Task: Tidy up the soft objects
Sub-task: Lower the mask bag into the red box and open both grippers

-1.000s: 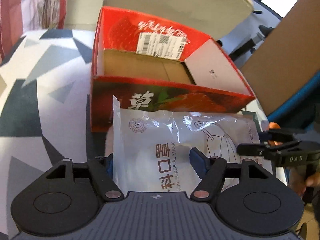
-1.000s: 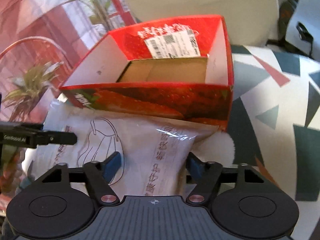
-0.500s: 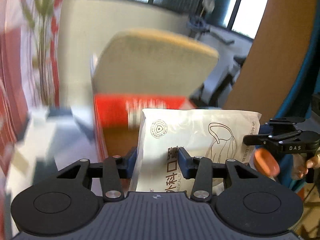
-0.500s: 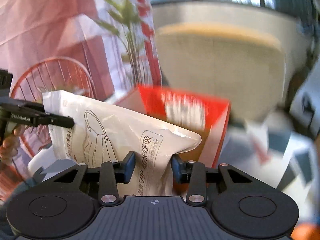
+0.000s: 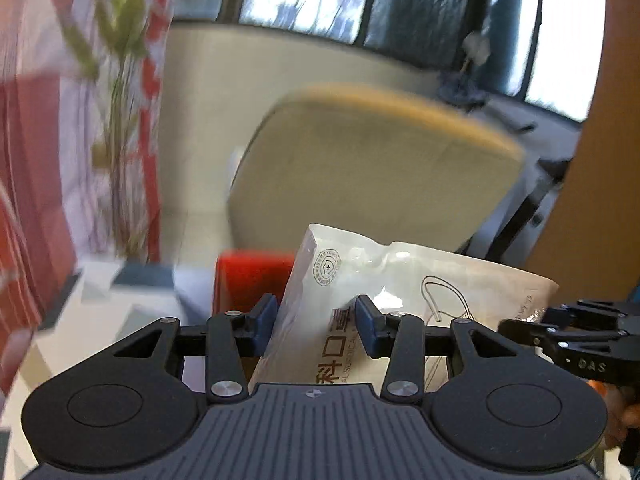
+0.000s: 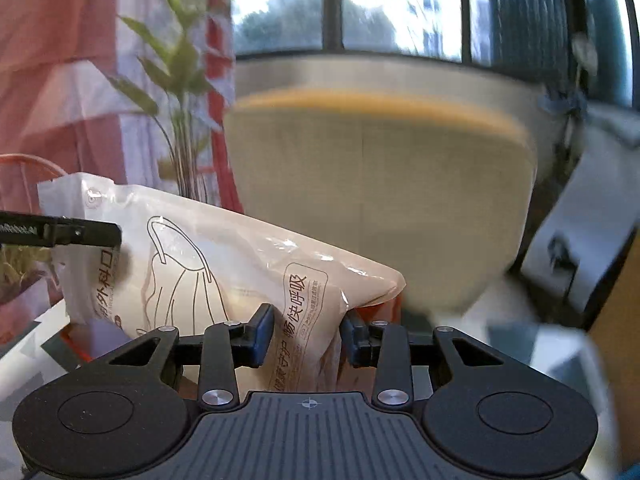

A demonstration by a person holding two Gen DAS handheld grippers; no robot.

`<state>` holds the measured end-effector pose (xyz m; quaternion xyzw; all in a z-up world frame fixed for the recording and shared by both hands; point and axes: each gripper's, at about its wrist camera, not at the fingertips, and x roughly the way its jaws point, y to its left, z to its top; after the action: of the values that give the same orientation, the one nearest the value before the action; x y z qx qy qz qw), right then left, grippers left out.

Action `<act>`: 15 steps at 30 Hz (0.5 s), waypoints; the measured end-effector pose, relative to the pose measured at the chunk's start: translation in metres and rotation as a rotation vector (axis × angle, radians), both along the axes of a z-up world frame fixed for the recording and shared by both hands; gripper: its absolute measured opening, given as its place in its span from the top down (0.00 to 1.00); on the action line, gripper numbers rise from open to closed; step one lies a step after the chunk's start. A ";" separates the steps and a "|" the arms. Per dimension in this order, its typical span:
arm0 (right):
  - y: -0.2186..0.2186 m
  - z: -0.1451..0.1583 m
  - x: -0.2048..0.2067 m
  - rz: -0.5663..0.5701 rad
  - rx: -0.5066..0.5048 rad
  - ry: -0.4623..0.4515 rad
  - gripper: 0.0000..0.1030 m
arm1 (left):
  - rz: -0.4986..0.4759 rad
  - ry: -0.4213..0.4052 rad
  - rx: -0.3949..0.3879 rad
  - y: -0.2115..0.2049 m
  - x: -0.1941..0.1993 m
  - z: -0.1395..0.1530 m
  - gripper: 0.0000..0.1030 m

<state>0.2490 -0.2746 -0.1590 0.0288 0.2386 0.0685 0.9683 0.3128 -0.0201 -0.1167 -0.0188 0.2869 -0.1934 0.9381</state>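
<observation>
Room around your load is wide: the mask pack [image 5: 404, 300] hangs in the air between your two grippers, and beyond it at 12 o'clock stands only the beige chair back [image 5: 372, 168], with the windows [image 6: 400, 4] higher behind. At 9 o'clock of the left view the patterned table [image 5: 100, 304] is blurred, and the red box [image 5: 252, 280] shows only as a blurred red wall just behind the pack's left edge; in the right view a small red part shows under the pack near 6 o'clock. At 10 o'clock the plant [image 6: 176, 92] stands well apart from the pack. Your left gripper [image 5: 316, 324] is narrowed onto the pack, its blue pads [image 5: 366, 326] pressing both sides near the printed characters. Your right gripper [image 6: 306, 330] is likewise pinched on the other end, where the plastic is crumpled between the pads. In the left view the right gripper's tip comes in at 3 o'clock, touching the pack's right border. The pack is tilted, its right corner lower in the right view.
</observation>
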 end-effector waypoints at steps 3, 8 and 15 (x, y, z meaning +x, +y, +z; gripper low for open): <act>0.010 -0.022 0.017 -0.015 -0.017 0.068 0.69 | -0.012 0.064 0.021 0.001 0.010 -0.015 0.56; 0.011 -0.038 0.040 -0.030 0.043 0.158 0.71 | -0.037 0.161 0.088 -0.013 0.026 -0.027 0.56; 0.017 -0.063 0.049 -0.016 -0.023 0.266 0.72 | -0.045 0.227 0.233 -0.022 0.030 -0.053 0.55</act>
<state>0.2981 -0.2572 -0.2220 0.0283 0.3655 0.0537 0.9288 0.3427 -0.0418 -0.1698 0.0748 0.4116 -0.1764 0.8910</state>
